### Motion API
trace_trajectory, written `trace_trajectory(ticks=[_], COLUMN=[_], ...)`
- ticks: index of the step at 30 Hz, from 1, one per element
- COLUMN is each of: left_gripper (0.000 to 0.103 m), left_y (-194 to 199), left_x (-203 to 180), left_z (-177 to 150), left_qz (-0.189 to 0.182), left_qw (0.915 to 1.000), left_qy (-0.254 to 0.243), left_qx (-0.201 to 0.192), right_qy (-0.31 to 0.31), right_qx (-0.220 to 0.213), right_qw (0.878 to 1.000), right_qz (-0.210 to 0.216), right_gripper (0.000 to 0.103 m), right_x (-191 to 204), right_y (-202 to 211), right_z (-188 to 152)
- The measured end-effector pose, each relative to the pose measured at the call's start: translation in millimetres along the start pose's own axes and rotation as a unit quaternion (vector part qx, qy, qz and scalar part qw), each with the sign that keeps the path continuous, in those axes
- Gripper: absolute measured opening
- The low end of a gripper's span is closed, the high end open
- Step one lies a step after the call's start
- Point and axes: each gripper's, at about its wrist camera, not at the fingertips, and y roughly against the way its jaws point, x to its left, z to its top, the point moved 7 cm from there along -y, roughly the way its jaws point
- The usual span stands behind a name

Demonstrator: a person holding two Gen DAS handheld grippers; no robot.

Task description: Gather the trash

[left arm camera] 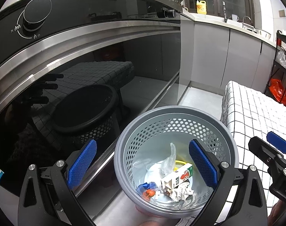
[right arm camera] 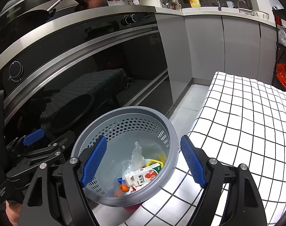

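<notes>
A grey perforated trash basket [left arm camera: 127, 137] stands on the floor between the oven and the table; it also shows in the right wrist view [right arm camera: 173, 137]. Inside lie a small drink carton [left arm camera: 177, 178], crumpled paper [left arm camera: 180, 193], clear plastic film [left arm camera: 170, 159] and small blue and orange bits [left arm camera: 148, 189]. The carton also shows in the right wrist view [right arm camera: 144, 175]. My left gripper [left arm camera: 143, 164] is open and empty, hovering over the basket's left rim. My right gripper [right arm camera: 143, 161] is open and empty, straddling the basket's right rim.
A black glass oven front [left arm camera: 77, 75] with a knob [left arm camera: 37, 12] fills the left. A table with a white checked cloth [right arm camera: 246, 116] is at the right. Grey cabinets [right arm camera: 205, 47] and a counter with a yellow bottle [right arm camera: 193, 0] are behind. A black rack [left arm camera: 282, 66] holds an orange bag.
</notes>
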Motion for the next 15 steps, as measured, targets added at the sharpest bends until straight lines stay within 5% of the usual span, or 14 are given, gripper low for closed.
trace_trajectory(ticks=[15], left_gripper=[0.096], left_y=[0.2], left_x=[0.0], left_z=[-0.9], left_qz=[-0.003], left_qw=[1.0], left_qy=[0.002], left_qx=[0.002], right_qy=[-0.001], right_qx=[0.0], right_qw=[1.0], right_qz=[0.0], right_gripper=[0.077], right_x=[0.1], right_y=[0.2], right_z=[-0.1])
